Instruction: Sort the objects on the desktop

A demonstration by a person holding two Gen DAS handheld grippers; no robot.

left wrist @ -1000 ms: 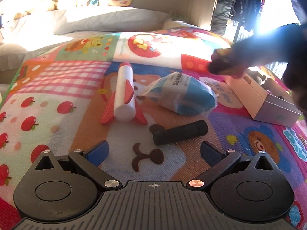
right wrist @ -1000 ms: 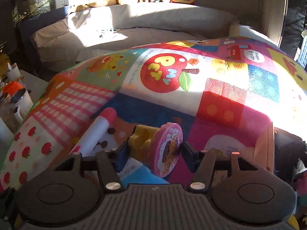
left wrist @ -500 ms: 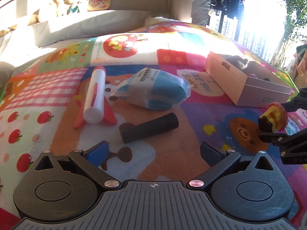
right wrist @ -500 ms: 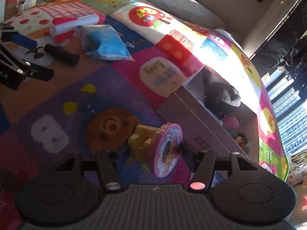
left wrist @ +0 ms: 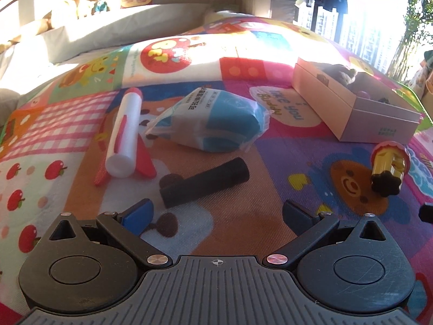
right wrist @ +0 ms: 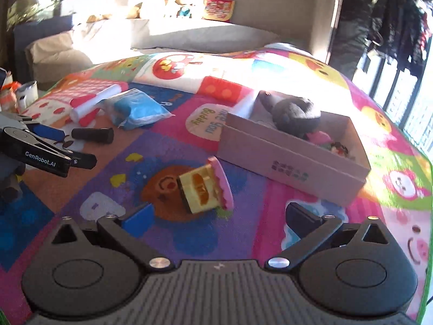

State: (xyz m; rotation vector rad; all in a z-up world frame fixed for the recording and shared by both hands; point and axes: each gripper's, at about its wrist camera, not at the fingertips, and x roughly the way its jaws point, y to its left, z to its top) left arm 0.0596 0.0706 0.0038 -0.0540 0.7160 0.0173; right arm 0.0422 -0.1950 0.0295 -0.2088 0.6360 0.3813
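Observation:
A yellow toy stamp with a pink top (right wrist: 206, 188) lies on its side on the play mat, just ahead of my open, empty right gripper (right wrist: 216, 216); it also shows in the left wrist view (left wrist: 388, 168). My left gripper (left wrist: 216, 212) is open and empty, just short of a black cylinder (left wrist: 204, 182). Beyond it lie a white and red foam rocket (left wrist: 124, 138) and a blue plastic-wrapped packet (left wrist: 213, 127). A pink cardboard box (right wrist: 286, 159) behind the stamp holds a grey plush toy (right wrist: 295, 113) and small items.
The colourful mat (left wrist: 243, 222) covers the floor. A grey sofa with soft toys (right wrist: 176, 35) stands at the back. Cups and jars (right wrist: 19, 94) stand at the far left of the right wrist view. Bright windows are on the right.
My right gripper has opened and let go of the stamp, which now lies on the mat in front of the box. My left gripper has stayed open near the black cylinder.

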